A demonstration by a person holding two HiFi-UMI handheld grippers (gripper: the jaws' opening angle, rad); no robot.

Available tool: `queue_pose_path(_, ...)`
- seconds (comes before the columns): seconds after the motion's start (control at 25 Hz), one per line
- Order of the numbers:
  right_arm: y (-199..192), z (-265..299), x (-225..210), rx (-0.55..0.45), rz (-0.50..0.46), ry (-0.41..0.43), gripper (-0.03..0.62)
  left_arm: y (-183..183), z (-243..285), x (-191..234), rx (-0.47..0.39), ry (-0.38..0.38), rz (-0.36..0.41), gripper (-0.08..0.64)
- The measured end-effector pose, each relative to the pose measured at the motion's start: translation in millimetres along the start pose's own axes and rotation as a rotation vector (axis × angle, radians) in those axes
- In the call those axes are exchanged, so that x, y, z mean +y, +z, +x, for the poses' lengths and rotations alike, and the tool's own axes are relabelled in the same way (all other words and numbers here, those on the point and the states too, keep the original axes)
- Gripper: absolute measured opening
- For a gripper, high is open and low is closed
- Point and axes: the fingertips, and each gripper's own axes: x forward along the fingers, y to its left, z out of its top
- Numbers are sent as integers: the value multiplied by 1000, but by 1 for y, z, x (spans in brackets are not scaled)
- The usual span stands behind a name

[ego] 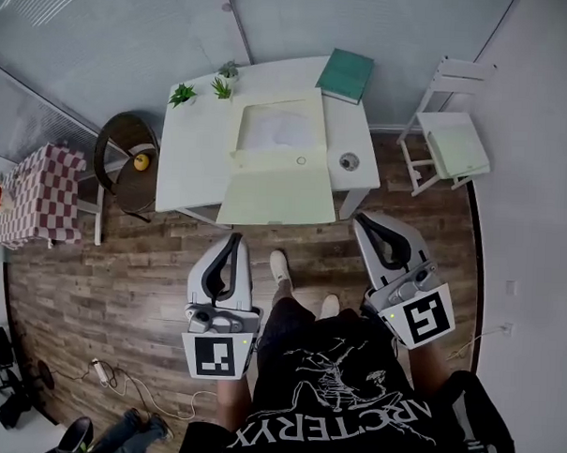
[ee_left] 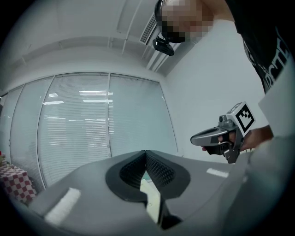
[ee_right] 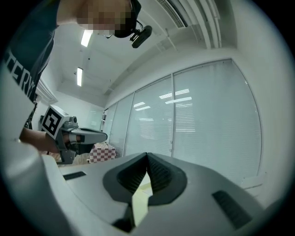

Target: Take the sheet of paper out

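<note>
Head view: sheet of paper (ego: pixel 282 127) lies inside open pale case (ego: pixel 271 197) on white table (ego: pixel 197 161), well apart from both grippers. Left gripper view: left gripper (ee_left: pixel 146 154) jaws together, empty. Right gripper view: right gripper (ee_right: pixel 147 156) likewise. Rec.: step close, part jaws, pinch sheet edge only.
</note>
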Motion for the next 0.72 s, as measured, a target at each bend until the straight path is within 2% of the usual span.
queue_pose_path(0.16,-6,33,-19,-5,20,-34,12,-9,33,21,-1,-28,-5,12)
queue_pose_path(0.52,2,160,-64,37,-26,-143,12,-18,125,126,-19,-129,-47,12)
queue_pose_path(0.72,5,206,-75,57,-48,-182,12,-26,153,165,-7,-149,-46,12)
